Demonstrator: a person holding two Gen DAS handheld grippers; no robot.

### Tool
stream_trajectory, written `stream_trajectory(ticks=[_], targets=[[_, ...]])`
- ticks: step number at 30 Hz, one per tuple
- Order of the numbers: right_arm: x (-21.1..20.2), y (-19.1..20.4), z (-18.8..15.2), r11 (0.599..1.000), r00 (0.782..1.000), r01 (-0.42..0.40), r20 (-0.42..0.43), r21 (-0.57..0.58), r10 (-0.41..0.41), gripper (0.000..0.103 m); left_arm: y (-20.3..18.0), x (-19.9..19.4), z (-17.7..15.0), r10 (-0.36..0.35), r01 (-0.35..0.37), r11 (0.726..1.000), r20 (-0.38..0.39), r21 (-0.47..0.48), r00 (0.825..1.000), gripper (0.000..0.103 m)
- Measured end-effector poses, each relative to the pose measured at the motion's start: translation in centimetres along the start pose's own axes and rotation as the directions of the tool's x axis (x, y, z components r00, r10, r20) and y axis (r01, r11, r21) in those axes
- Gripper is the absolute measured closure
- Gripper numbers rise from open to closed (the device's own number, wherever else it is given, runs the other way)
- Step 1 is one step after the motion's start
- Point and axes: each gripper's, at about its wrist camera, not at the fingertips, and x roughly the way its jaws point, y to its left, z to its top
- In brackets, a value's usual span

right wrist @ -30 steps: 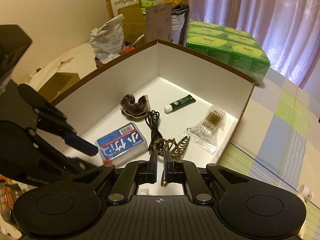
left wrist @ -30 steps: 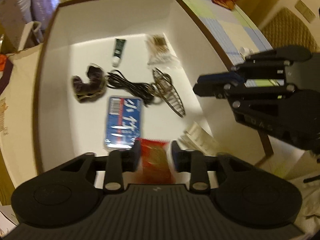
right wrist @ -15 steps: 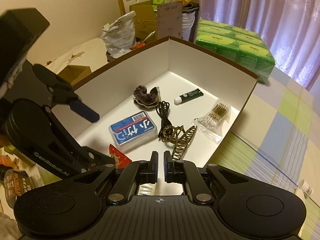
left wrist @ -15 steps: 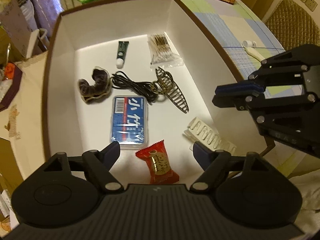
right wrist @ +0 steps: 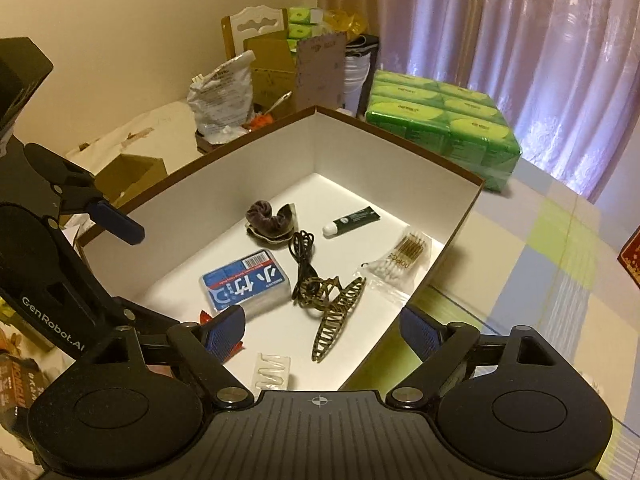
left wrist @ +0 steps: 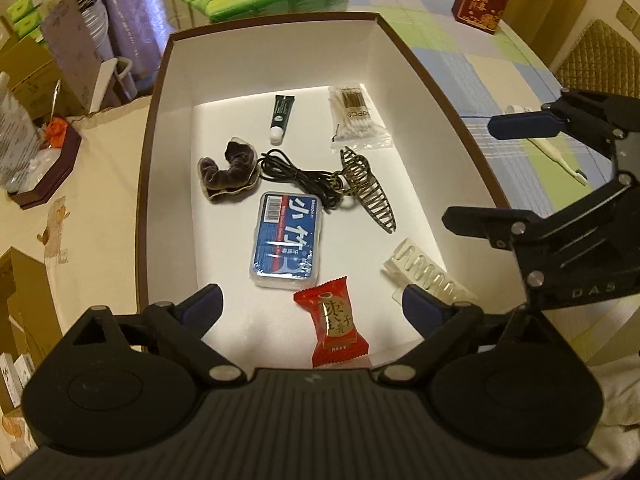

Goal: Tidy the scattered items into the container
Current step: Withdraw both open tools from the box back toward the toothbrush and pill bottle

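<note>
My left gripper point(left wrist: 312, 304) hangs over the near end of the box point(left wrist: 436, 92), its fingers point(left wrist: 202, 305) spread wide with nothing between them. Directly below that gap a red candy packet point(left wrist: 334, 328) lies flat on the white floor of the box, touching neither finger. Just to its right I see a clear blister strip point(left wrist: 430, 274), lying near the box's right wall.

My right gripper point(right wrist: 322, 330) sits at the box's near corner, fingers point(right wrist: 224, 330) likewise wide apart and holding nothing; from the left wrist camera it shows beyond the right wall, over the checked cloth of the worktop point(left wrist: 508, 68).

Farther in, a blue-labelled plastic case point(left wrist: 288, 240) rests mid-floor. Beside it lies a bronze hair claw point(left wrist: 370, 192), and a black cable point(left wrist: 298, 176) runs up against the claw's wider end. Left of the cable is a dark velvet scrunchie point(left wrist: 226, 172). Toward the far wall I find a small dark green tube point(left wrist: 282, 116) with a white cap and a bag of cotton swabs point(left wrist: 354, 116).

Out on the worktop, a white stick-like item point(left wrist: 554, 152) lies behind my right gripper. Green tissue packs point(right wrist: 444, 120) stand past the box's far end.
</note>
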Motion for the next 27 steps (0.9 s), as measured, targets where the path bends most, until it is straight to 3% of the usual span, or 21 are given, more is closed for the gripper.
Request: stream_trajectory(ticks=[27], targets=[[-3.1,-0.3,-2.4,0.997,0.999,-0.047,0.012,-0.061,0.048,0.013,-3.1,-3.2,-2.5,0.106,-0.101,0.989,0.035,-0.107,0.994,0.007]])
